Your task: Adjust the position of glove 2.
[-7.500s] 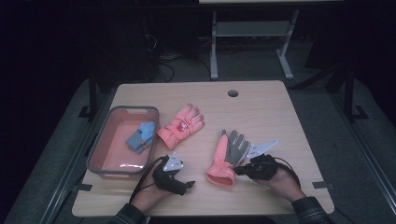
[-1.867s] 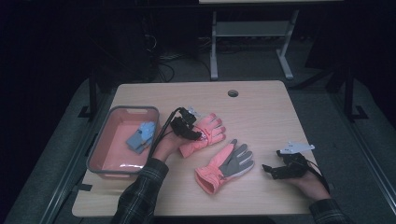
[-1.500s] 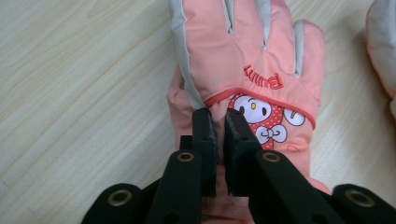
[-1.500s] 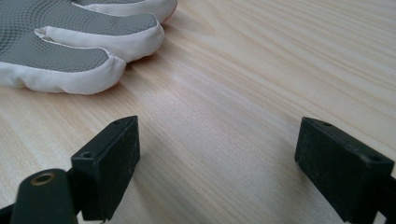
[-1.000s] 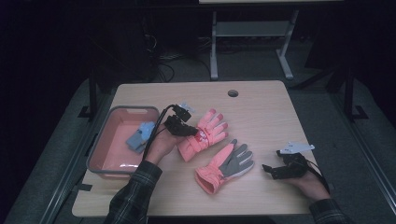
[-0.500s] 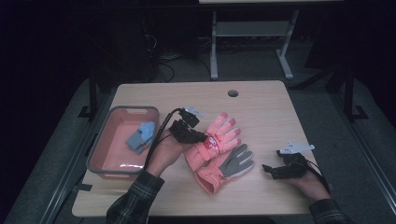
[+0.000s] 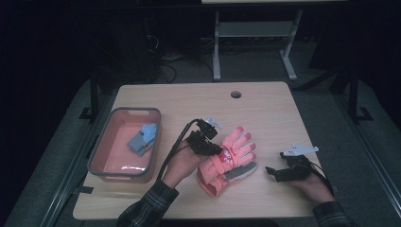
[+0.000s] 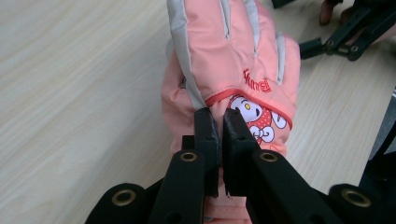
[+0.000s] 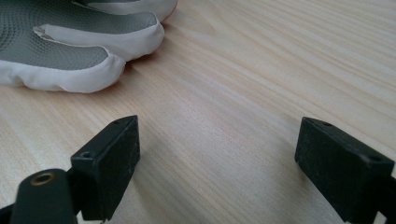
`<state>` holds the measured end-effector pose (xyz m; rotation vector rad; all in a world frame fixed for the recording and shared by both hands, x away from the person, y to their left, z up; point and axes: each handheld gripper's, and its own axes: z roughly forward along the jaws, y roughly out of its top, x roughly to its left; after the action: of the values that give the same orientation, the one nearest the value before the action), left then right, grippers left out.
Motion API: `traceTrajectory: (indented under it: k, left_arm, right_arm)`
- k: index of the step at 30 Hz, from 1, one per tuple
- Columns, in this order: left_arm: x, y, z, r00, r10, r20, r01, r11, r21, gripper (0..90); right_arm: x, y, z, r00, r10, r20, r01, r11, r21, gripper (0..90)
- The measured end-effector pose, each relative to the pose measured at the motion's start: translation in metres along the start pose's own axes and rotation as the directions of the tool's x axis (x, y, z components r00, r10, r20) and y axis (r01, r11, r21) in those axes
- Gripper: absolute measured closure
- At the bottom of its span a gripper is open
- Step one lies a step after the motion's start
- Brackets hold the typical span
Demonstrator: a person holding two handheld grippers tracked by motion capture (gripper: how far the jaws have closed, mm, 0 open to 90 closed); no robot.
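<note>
The left gripper (image 8: 215,122) has its jaws pressed together on a fold of the pink glove (image 8: 233,60), pinching the fabric at the cuff-side edge of the glove's back, just beside the red trim line and the cartoon print. Ahead of the jaws, the glove's fingers extend away with grey strips between them; the red lettering lies just beyond the jaw tips and to their right. In the high view, the left gripper (image 7: 213,147) holds this pink glove (image 7: 235,147) over a second glove (image 7: 239,171) that lies palm-up with its grey palm exposed, the two overlapping on the wooden table (image 7: 265,109). The right gripper (image 9: 217,140) rests low over the table with its jaws spread wide and nothing between them; bare wood lies between and ahead of the jaws. The grey palm fingers of the second glove (image 9: 70,51) lie ahead of the left jaw, apart from it. In the high view, the right gripper (image 7: 272,173) sits near the overlapped gloves. A pink tray (image 7: 101,156) containing a blue-grey glove (image 7: 142,138) stands on the far side of the left gripper from the gloves.
</note>
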<state>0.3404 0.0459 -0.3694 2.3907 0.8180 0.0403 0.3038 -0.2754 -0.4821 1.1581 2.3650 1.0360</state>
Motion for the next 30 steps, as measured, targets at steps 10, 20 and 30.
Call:
traceTrajectory:
  k: [10, 20, 30]
  left_arm:
    - [-0.002, 0.002, 0.006, 0.9983, 0.051, 0.030, -0.050, 0.9987, -0.013, 69.6]
    - [0.002, 0.000, -0.017, 0.9925, 0.122, 0.002, -0.121, 0.9868, -0.107, 42.7]
    - [0.024, -0.041, -0.048, 0.9963, 0.068, -0.052, -0.076, 0.9843, -0.159, 61.9]
  right_arm:
    - [0.000, 0.000, 0.000, 1.0000, 0.002, -0.001, -0.002, 1.000, 0.000, 13.4]
    - [0.000, 0.000, 0.000, 1.0000, 0.001, -0.001, -0.001, 1.000, 0.001, 13.4]
    - [0.001, 0.000, -0.002, 1.0000, 0.003, 0.000, -0.003, 1.000, -0.012, 27.0]
